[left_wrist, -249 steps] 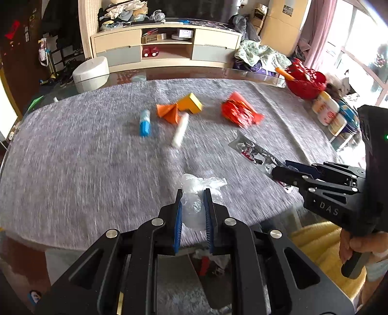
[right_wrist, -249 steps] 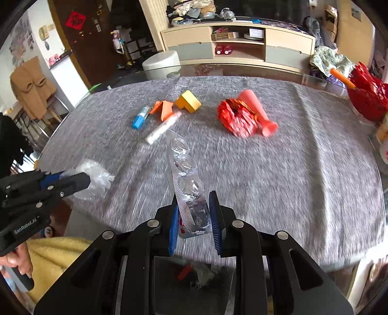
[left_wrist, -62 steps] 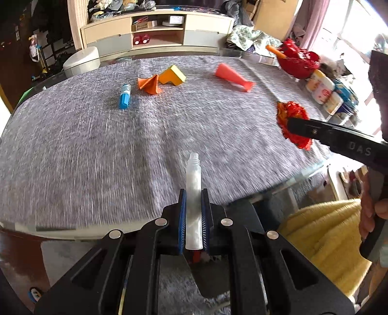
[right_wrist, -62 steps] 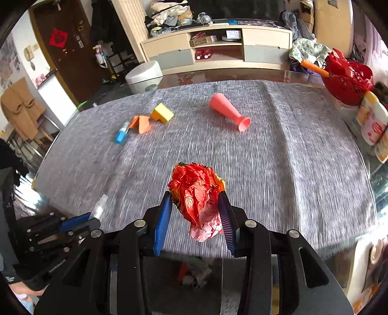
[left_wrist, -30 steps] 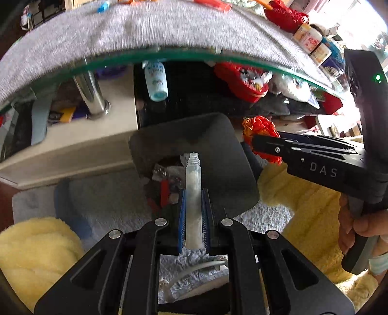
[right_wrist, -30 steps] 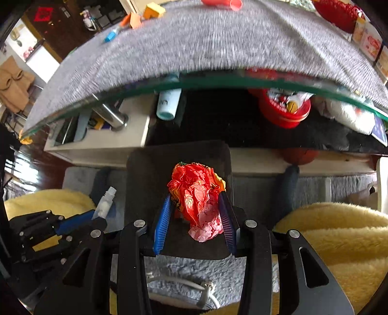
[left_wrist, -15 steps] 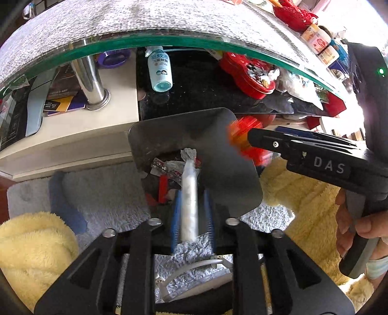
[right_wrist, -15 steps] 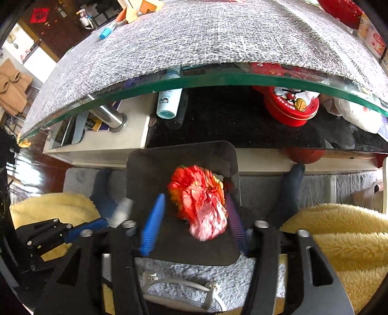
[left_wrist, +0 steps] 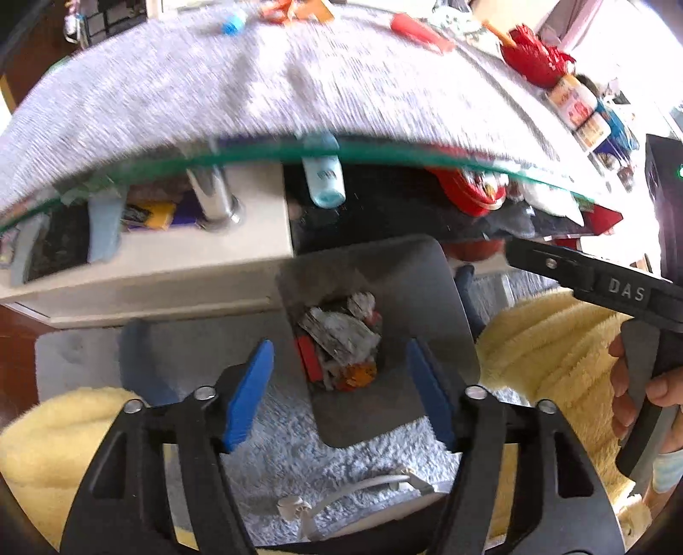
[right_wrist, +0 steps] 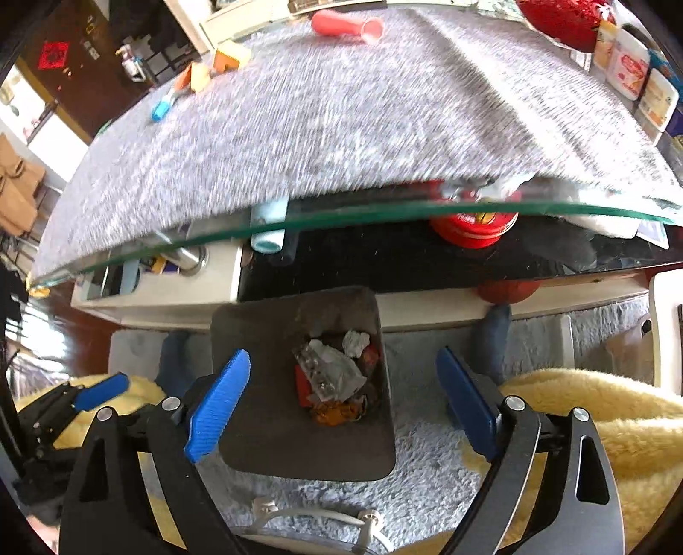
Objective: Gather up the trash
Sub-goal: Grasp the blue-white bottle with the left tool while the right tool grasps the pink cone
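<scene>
A dark grey trash bin stands on the floor below the table's glass edge; it also shows in the right wrist view. Crumpled trash lies at its bottom, seen too in the right wrist view. My left gripper is open and empty above the bin. My right gripper is open and empty above it too, and its side shows in the left wrist view. On the grey tablecloth lie a pink cone, orange and yellow pieces and a blue tube.
A grey rug and yellow fluffy cushions surround the bin. A white cable lies on the rug. A shelf under the glass holds a blue bottle and a red tin. Jars stand at the table's right edge.
Both grippers have opened. The white tube left the left gripper and the red crumpled paper left the right gripper; both went into the bin. Both views have tilted up toward the table.
</scene>
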A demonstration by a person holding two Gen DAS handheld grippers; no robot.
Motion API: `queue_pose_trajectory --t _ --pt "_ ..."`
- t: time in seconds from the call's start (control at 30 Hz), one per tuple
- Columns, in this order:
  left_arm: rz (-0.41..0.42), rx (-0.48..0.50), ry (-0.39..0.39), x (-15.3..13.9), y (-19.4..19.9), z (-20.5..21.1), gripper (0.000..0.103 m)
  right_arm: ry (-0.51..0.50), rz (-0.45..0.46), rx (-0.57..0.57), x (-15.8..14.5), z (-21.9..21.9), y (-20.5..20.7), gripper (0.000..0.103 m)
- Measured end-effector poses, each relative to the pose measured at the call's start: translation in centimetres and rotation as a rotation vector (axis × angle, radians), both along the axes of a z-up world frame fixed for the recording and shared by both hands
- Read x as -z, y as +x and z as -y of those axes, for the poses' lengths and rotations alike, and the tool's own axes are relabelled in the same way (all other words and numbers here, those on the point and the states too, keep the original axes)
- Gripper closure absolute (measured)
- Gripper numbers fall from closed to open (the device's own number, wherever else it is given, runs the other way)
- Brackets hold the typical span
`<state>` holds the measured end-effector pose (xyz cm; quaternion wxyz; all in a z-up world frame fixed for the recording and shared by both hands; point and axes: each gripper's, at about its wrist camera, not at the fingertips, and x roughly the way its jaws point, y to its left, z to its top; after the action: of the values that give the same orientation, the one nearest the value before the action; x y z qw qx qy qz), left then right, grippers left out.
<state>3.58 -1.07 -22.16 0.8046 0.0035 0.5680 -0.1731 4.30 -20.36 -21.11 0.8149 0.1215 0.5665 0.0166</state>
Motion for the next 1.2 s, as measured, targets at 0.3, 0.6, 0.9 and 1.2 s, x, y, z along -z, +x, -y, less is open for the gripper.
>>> queue_pose_trajectory --t 0.3,0.6,0.9,1.2 --pt "0.101 -0.042 -0.002 -5.1 3.2 -1.9 0.018 -0.022 0.12 0.017 -5.2 1.7 2.8 0.006" --pt "0.167 -0.061 0.023 -7.9 7.8 -2.7 0.008 -0.068 0.162 0.009 -7.2 2.2 7.4 0.005" --pt "0.207 -0.077 0.035 -9.4 13.5 -2.7 0.008 -0.092 0.186 -0.001 -8.0 1.9 13.1 0.005" --pt "0.21 -0.09 0.044 -8.8 19.8 -2.1 0.011 -0.107 0.193 0.016 -7.1 2.2 18.7 0.005"
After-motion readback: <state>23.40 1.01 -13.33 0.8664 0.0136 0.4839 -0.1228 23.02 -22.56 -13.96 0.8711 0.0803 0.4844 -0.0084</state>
